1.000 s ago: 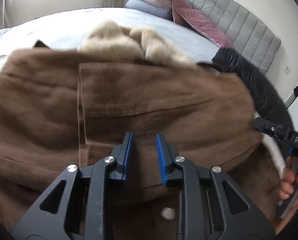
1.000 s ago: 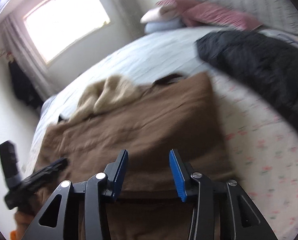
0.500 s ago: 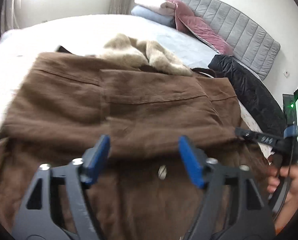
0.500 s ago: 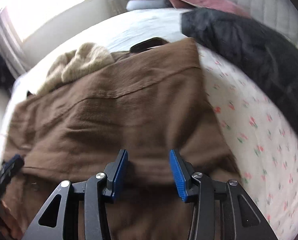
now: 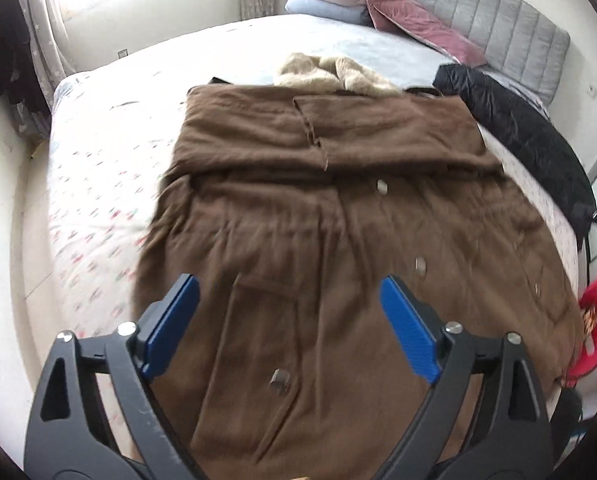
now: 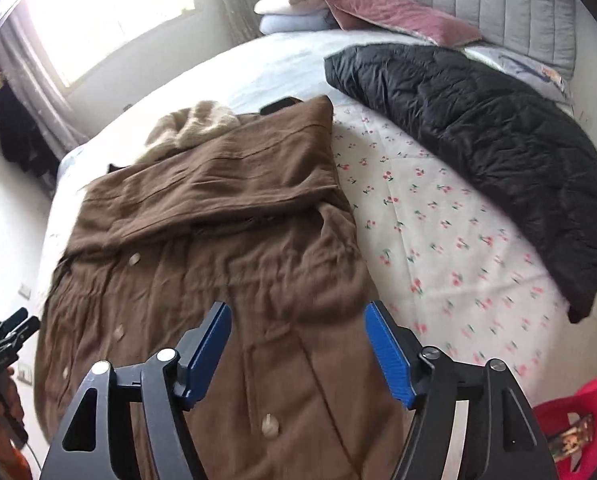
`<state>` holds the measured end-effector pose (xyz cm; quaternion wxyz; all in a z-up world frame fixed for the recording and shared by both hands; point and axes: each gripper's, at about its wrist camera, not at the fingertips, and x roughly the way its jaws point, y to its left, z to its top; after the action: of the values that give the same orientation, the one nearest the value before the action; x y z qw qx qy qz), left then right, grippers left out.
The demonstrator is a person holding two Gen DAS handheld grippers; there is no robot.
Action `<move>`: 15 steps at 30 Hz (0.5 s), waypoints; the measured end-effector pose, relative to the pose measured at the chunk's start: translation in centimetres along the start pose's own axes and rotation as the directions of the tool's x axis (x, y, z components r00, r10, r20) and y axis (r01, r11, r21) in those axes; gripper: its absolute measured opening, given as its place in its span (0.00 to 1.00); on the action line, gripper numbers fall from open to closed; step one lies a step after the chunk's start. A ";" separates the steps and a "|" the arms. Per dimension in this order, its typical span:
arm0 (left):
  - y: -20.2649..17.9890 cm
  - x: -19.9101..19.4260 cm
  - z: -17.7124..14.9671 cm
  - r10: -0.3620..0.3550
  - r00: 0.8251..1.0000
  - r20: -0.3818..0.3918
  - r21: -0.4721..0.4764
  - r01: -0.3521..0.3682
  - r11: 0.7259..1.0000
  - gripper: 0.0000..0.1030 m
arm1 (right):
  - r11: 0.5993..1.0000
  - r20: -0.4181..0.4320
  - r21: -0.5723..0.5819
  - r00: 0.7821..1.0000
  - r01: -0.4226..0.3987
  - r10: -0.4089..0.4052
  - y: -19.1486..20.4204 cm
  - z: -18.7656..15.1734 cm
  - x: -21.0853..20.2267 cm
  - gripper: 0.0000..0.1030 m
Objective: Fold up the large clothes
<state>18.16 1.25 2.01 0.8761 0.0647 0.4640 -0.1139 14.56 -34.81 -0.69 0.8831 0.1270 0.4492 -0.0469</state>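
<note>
A large brown coat (image 5: 338, 208) lies flat on the bed, buttons up, its sleeves folded across the chest and its beige fur hood (image 5: 334, 74) at the far end. It also shows in the right wrist view (image 6: 218, 216). My left gripper (image 5: 288, 328) is open and empty, held above the coat's lower part. My right gripper (image 6: 298, 350) is open and empty above the coat's lower right side. The left gripper's tip (image 6: 8, 336) shows at the left edge of the right wrist view.
A black puffer jacket (image 6: 478, 132) lies on the floral sheet (image 6: 438, 240) to the coat's right. Pillows (image 5: 378, 4) and a grey headboard (image 5: 498, 24) stand at the far end. Red fabric (image 6: 578, 420) is near the bed's near right corner. A window (image 6: 110, 20) is behind.
Both grippers have opened wide and pulled back and up from the coat. The folded sleeves now lie across the coat's chest, released.
</note>
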 end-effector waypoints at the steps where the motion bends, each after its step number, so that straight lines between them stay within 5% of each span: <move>1: 0.1 -0.6 -0.6 0.005 1.000 -0.009 0.010 -0.005 1.000 0.91 | 1.000 0.011 -0.019 1.000 0.006 -0.005 0.2 -0.6 -1.1 0.73; 9: 2.8 -4.1 -5.6 -0.042 0.997 -0.066 0.038 0.044 0.998 0.91 | 0.993 0.032 -0.116 0.999 -0.026 0.030 0.4 -6.4 -4.7 0.78; 15: 5.4 -4.6 -8.5 -0.045 0.995 -0.088 0.011 0.047 0.999 0.91 | 0.985 -0.011 -0.113 0.992 -0.128 0.128 -1.1 -10.3 -4.4 0.78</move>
<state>10.26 8.98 1.10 0.8516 0.0647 0.5026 -0.1342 3.71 -33.29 -3.12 0.8892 0.1055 0.4438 0.0358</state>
